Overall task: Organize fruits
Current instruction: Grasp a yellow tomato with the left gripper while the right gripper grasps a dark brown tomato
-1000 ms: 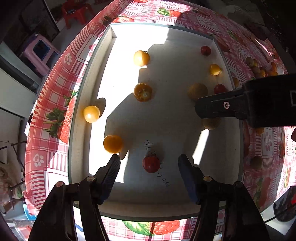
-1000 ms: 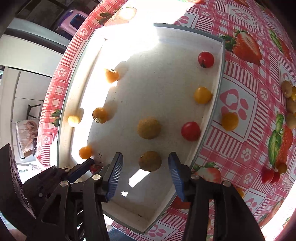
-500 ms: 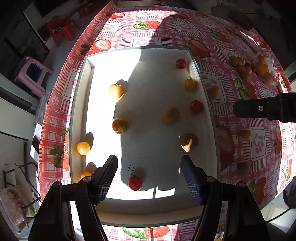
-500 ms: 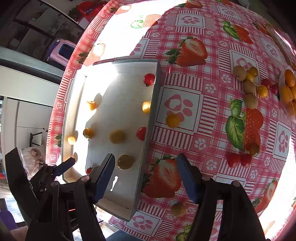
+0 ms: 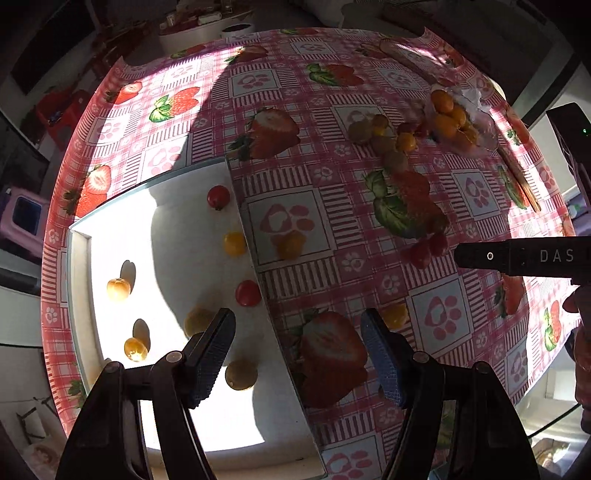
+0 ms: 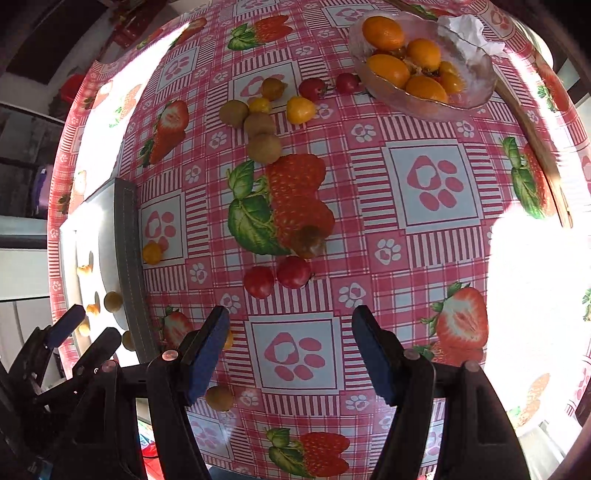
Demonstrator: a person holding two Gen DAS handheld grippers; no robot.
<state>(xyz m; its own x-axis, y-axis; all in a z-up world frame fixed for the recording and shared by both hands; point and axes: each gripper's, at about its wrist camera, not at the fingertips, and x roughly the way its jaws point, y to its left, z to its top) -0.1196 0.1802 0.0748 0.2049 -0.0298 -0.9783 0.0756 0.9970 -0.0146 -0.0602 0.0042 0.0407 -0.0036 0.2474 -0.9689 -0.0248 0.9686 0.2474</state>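
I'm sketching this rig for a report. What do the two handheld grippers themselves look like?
Both the left gripper and right gripper have black plastic linkage arms with round silver pivot screws and blue, finely ribbed finger pads. Seen from the left camera, the right gripper's black body carries white lettering "DAS".

Strawberry-print table (image 6: 424,258), white tray (image 5: 110,236), glass bowl (image 6: 476,92), loose fruits (image 6: 262,147)

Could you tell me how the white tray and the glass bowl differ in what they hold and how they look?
The white tray is rectangular, opaque and straight-walled; the glass bowl is rounded and see-through. The white tray holds small red and yellow fruits scattered apart; the glass bowl holds larger orange fruits piled touching, plus crumpled white paper. Both rest on the strawberry-print tablecloth with loose fruits lying between them.
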